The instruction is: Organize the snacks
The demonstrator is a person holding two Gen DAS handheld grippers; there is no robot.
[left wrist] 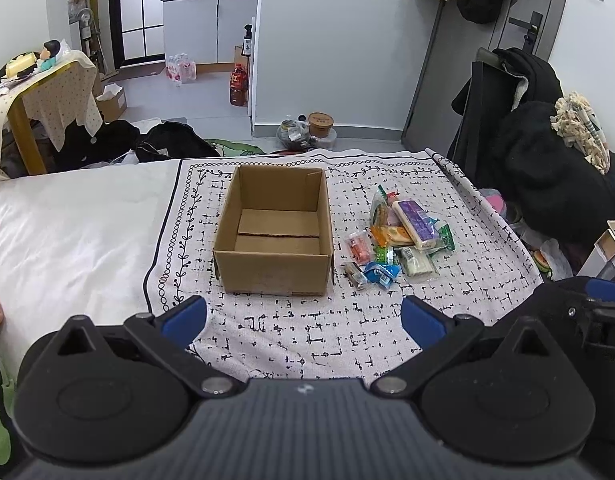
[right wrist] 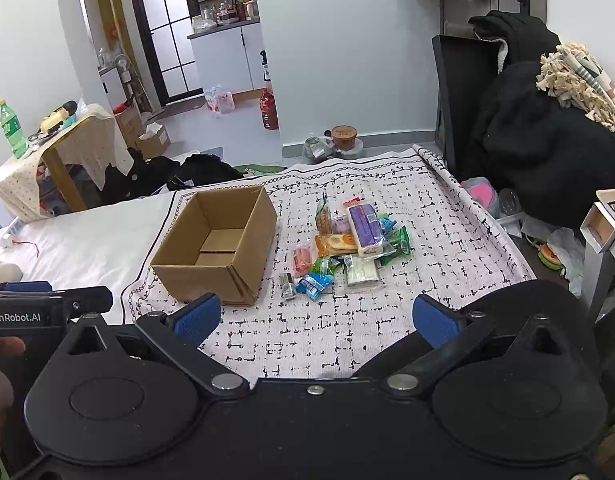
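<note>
An open, empty cardboard box (left wrist: pixel 273 232) stands on a patterned cloth (left wrist: pixel 307 332) on the bed; it also shows in the right wrist view (right wrist: pixel 215 246). A pile of several wrapped snacks (left wrist: pixel 399 236) lies just right of the box, with a purple pack (left wrist: pixel 414 220) on top; the pile shows in the right wrist view (right wrist: pixel 347 246) too. My left gripper (left wrist: pixel 303 320) is open and empty, hovering near the cloth's front, short of the box. My right gripper (right wrist: pixel 317 318) is open and empty, short of the pile.
White bedsheet (left wrist: pixel 67 232) lies left of the cloth. The other gripper's body shows at the right edge of the left wrist view (left wrist: pixel 587 312). Black clothes (right wrist: pixel 547 128) pile up at the right beyond the bed. A draped side table (right wrist: pixel 55 148) stands at the left.
</note>
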